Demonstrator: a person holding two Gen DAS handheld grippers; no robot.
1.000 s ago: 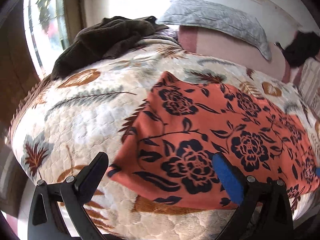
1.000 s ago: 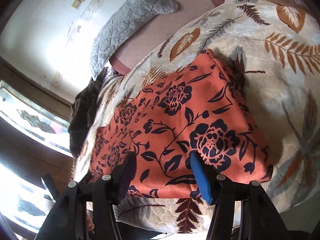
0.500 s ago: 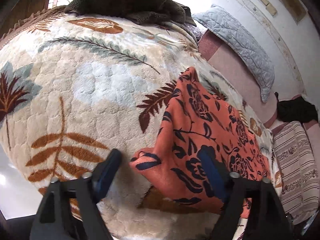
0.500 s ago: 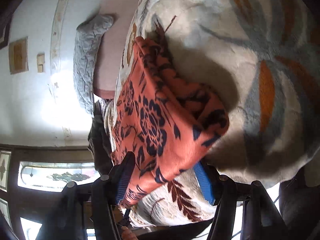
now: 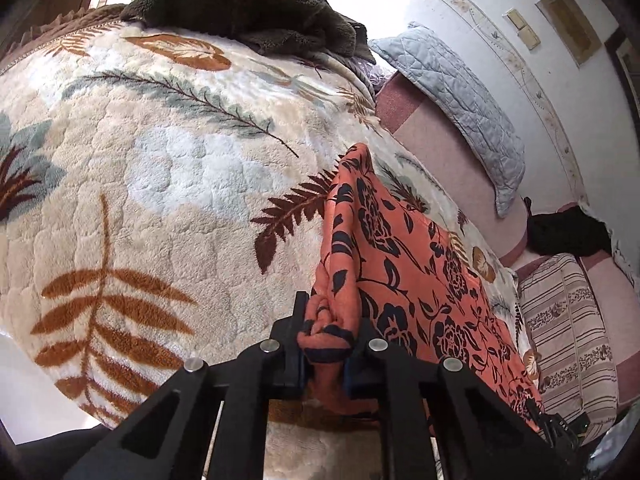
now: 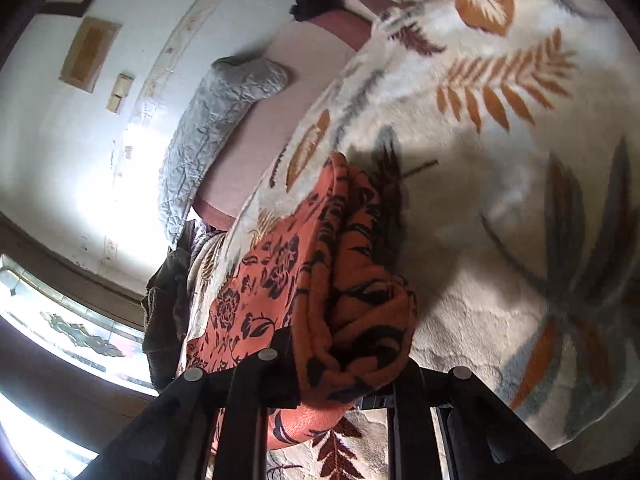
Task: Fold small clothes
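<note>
An orange garment with a black flower print point(image 5: 404, 256) lies on a cream leaf-patterned blanket point(image 5: 160, 184). My left gripper point(image 5: 326, 340) is shut on the garment's near left corner, and the cloth bunches between its fingers. My right gripper point(image 6: 348, 368) is shut on the garment's point(image 6: 280, 276) near right corner, with a thick wad of cloth between its fingers. The edge near each gripper is lifted off the blanket point(image 6: 500, 200). The right gripper's fingertips are hidden by the cloth.
A dark brown fleece garment point(image 5: 248, 4) lies heaped at the bed's far left. A grey quilted pillow point(image 5: 460, 92) rests on the pink sheet by the wall. A striped pillow point(image 5: 568, 320) and a black item point(image 5: 568, 232) lie to the right. A window point(image 6: 60, 320) is at left.
Both grippers were open around the garment's near corners. They have closed on the corners, and the cloth has bunched and lifted.
</note>
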